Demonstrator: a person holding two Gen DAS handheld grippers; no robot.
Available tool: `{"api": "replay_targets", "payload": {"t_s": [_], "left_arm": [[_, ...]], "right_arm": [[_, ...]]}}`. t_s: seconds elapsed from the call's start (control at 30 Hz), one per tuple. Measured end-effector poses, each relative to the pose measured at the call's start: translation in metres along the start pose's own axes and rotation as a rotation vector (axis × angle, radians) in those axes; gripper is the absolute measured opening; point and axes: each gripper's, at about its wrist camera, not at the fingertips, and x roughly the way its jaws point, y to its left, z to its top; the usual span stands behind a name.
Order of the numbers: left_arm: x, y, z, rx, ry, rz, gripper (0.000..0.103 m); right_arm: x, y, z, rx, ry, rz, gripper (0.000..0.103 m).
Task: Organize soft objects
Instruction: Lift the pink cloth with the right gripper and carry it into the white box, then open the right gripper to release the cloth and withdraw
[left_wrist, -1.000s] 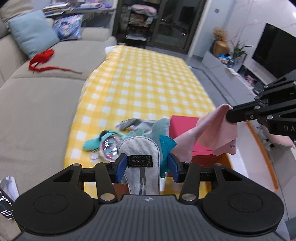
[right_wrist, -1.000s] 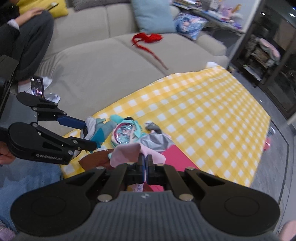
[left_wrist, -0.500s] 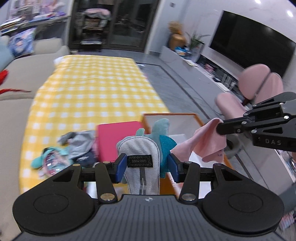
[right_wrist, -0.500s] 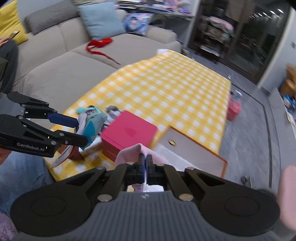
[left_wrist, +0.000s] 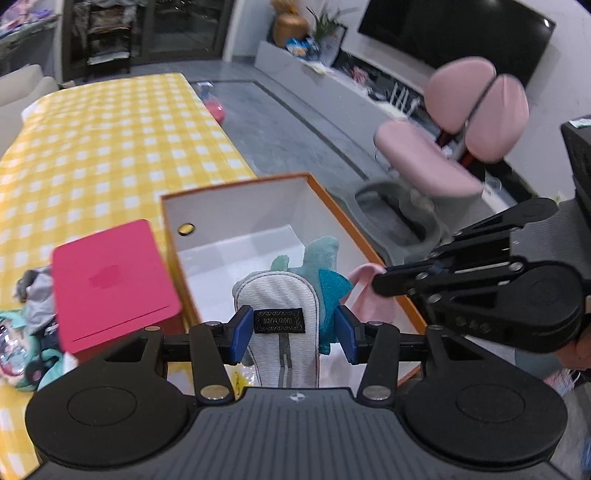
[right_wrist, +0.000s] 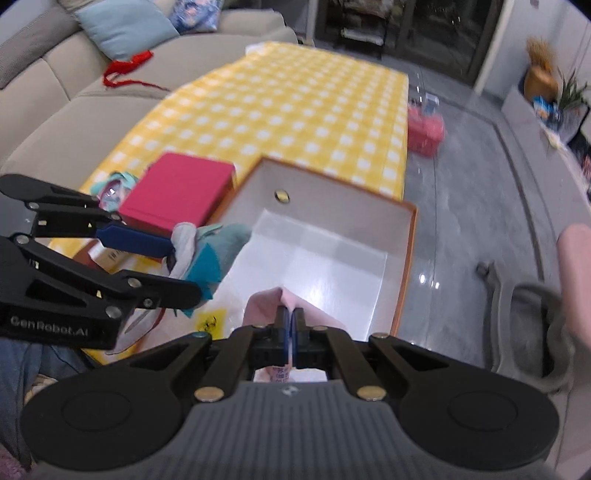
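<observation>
**Both tongs loaded above the open box**

At nine o'clock in the left wrist view, a heap of soft toys (left_wrist: 22, 343) lies on the yellow checked cloth (left_wrist: 103, 140), touching the near-left corner of the red box (left_wrist: 110, 280). The red box sits just beside the left wall of the orange-edged box (left_wrist: 173, 236), whose white inside is bare and open from its far wall down to the near rim. Beyond the cloth's right edge, towards two o'clock, grey floor runs clear up to a pink chair (left_wrist: 461, 147).

The left gripper (left_wrist: 293, 328) is clenched on a plush shark (left_wrist: 284, 306): both blue pads press its white fabric belly, which bears a small black sewn label, while its teal head and a glittery blue fin point towards twelve o'clock over the box interior. In the right wrist view the shark (right_wrist: 210, 254) hangs at nine o'clock over the box's left wall.

At three o'clock in the left view, the right gripper (left_wrist: 376, 282) is pinched tight on a pink cloth (left_wrist: 360, 291), thin and limp, draping over the box's right rim. From its own camera the right gripper (right_wrist: 290, 325) holds the cloth (right_wrist: 264, 302) at six o'clock, above the near end of the white floor.
</observation>
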Motion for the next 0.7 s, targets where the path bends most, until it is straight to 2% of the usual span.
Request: {"api": "replay_targets", "payload": {"t_s": [0.17,0.33,0.7], "left_arm": [[0.035,-0.008,0.002,0.051,0.084,-0.010,0.055],[0.062,-0.010,0.001,0.083,0.143,0.022,0.055],[0.090,-0.013,-0.001,0.170,0.206,0.102,0.055]], "right_arm": [[0.042,-0.014,-0.009,0.029,0.074,0.008,0.000],[0.076,-0.021,-0.017,0.040,0.152,0.013,0.000],[0.108,-0.020,-0.023,-0.058,0.216,-0.008,0.000]]}}
